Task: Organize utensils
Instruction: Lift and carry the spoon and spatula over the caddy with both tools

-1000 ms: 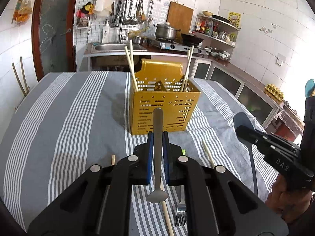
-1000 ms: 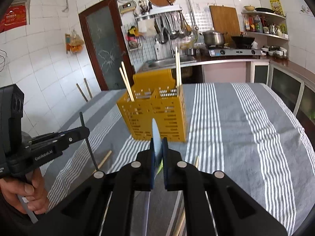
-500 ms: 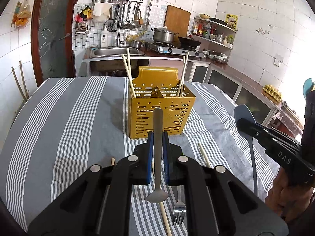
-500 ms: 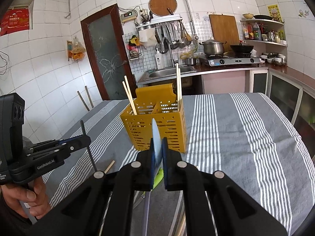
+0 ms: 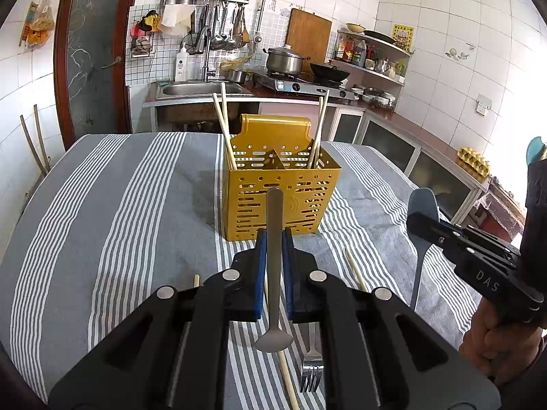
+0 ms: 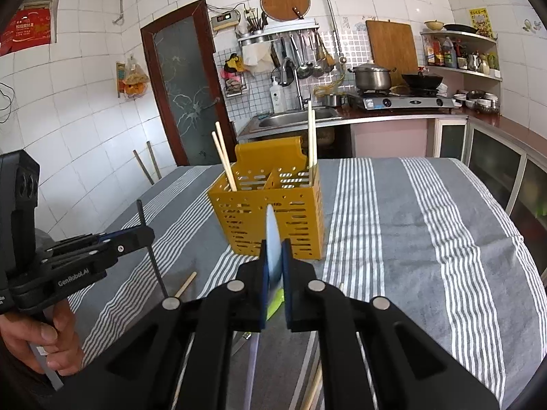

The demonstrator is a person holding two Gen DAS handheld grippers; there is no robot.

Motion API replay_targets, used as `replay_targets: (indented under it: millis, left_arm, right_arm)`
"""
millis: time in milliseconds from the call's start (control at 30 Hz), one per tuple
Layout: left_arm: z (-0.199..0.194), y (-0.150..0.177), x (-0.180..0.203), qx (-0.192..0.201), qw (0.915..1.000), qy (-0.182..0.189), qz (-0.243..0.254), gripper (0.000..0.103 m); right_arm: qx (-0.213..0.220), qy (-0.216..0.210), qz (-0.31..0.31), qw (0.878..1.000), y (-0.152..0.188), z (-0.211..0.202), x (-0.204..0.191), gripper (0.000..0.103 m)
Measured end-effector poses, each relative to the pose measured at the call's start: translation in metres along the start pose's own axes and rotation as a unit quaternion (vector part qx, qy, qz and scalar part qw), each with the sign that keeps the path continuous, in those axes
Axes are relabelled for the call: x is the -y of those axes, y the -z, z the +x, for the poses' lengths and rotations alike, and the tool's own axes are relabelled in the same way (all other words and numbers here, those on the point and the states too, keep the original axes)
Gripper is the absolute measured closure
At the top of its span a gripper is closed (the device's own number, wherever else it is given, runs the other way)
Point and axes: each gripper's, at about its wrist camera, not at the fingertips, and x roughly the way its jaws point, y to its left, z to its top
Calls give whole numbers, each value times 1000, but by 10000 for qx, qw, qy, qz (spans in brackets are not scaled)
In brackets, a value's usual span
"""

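A yellow perforated utensil caddy (image 5: 280, 188) stands mid-table with chopsticks (image 5: 224, 126) upright in its back compartments; it also shows in the right wrist view (image 6: 273, 215). My left gripper (image 5: 274, 239) is shut on a metal spoon (image 5: 274, 225), handle pointing forward, bowl hanging back, held above the table short of the caddy. My right gripper (image 6: 274, 249) is shut on a blue-grey spatula (image 6: 272, 235), seen edge-on; from the left wrist view the spatula (image 5: 422, 205) stands upright to the right of the caddy.
A fork (image 5: 311, 372) and loose chopsticks (image 5: 355, 270) lie on the grey striped tablecloth (image 5: 119, 222) below the left gripper. Another chopstick (image 6: 186, 283) and a green item (image 6: 275, 302) lie near the caddy. Kitchen counter, sink and stove stand behind the table.
Both grippers have risen and pulled back slightly from the caddy, so its top opening shows more. Both still hold their utensils.
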Motion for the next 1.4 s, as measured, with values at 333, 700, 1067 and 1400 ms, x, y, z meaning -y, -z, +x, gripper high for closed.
replay_targets:
  millis: [333, 700, 1067, 1400]
  left_arm:
    - [2, -3, -2, 5, 10000, 2, 7, 95]
    - [2, -7, -2, 53, 10000, -10, -7, 95]
    - [-9, -31, -2, 321, 9995, -28, 53, 95]
    - [-9, -59, -3, 499, 9987, -15, 119, 95]
  right_arm:
    - [22, 32, -17, 10000, -1, 2, 0, 94]
    - [184, 144, -210, 9995, -8, -3, -5, 96]
    - [751, 230, -411, 9961, -32, -16, -13, 96]
    - [1043, 316, -631, 9920, -64, -13, -18, 96]
